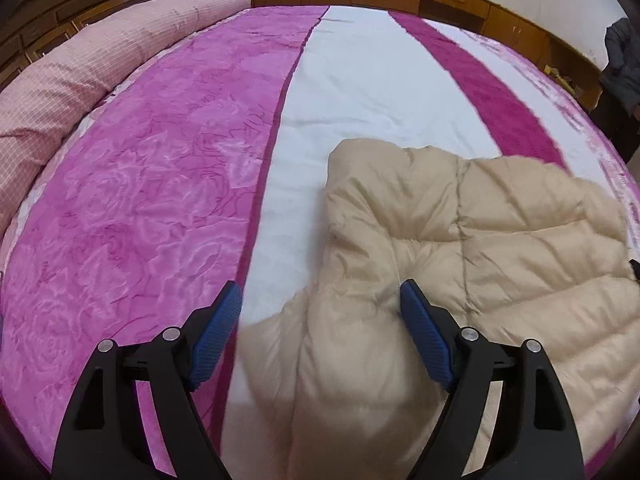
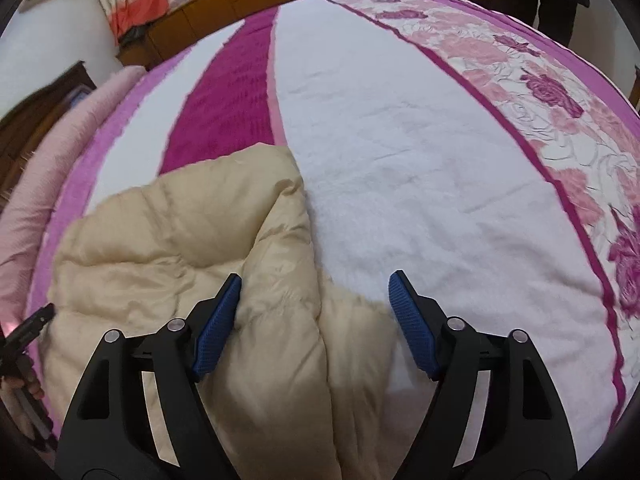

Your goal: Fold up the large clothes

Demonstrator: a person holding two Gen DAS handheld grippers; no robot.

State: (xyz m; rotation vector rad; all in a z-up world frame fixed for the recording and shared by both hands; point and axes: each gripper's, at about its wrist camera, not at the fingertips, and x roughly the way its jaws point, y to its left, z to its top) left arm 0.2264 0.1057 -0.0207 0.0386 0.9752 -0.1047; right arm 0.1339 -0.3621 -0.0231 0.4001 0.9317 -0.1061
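My left gripper (image 1: 320, 300) and right gripper (image 2: 314, 288) both gape wide above the beige quilted puffer jacket (image 1: 480, 240), seemingly not touching it, on the pink-and-white striped plush bedspread (image 1: 360, 80).

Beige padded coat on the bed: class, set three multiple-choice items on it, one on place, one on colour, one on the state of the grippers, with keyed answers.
1. Where does the beige padded coat lie?
A. on the striped bedspread
B. on the floor
C. in a drawer

2. What colour are the gripper pads?
A. red
B. blue
C. yellow

3. How do the left gripper and right gripper stand?
A. both open
B. both shut
C. one shut

Answers: 1 A, the bedspread shows around it; 2 B, all four pads are blue; 3 A, the jaws gape with fabric unpinched between.
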